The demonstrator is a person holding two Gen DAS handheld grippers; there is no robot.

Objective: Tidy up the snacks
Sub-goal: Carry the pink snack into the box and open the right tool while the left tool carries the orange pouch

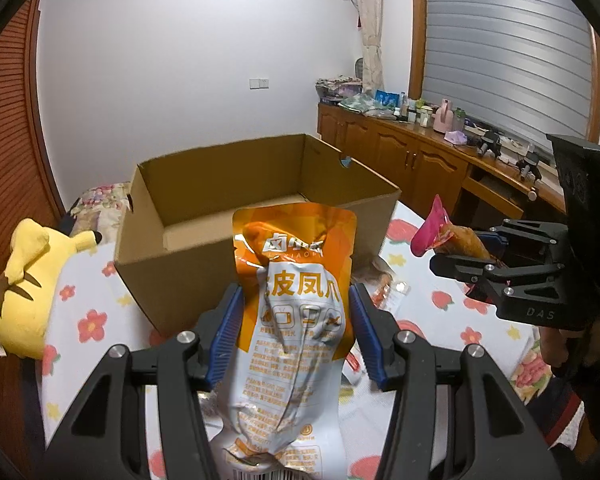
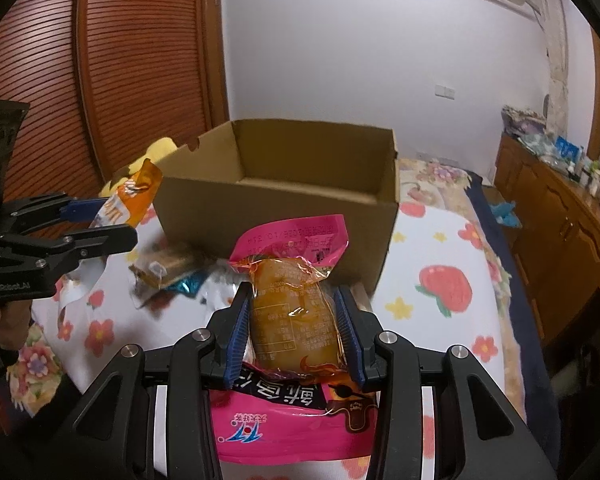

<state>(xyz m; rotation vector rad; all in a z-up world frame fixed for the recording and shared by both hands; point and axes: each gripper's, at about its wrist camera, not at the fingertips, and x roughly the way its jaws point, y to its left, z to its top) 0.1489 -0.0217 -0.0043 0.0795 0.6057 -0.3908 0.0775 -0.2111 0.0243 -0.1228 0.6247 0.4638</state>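
Note:
My left gripper [image 1: 296, 316] is shut on an orange and white snack pouch [image 1: 296, 320], held upright above the bed just in front of an open cardboard box [image 1: 236, 248]. My right gripper [image 2: 294, 320] is shut on a pink and orange snack pack [image 2: 294, 308], also held in front of the box [image 2: 276, 216]. Each gripper shows in the other's view: the right [image 1: 456, 256] with its pack [image 1: 440, 232], the left [image 2: 100, 220] with its pouch [image 2: 128, 196]. The box looks empty where its inside shows.
Several loose snack packets [image 2: 172, 272] lie on the flower-print bedspread [image 2: 440, 280] by the box's near side. A yellow plush toy [image 1: 28, 280] lies left of the box. A cluttered wooden cabinet [image 1: 420, 152] stands at the right.

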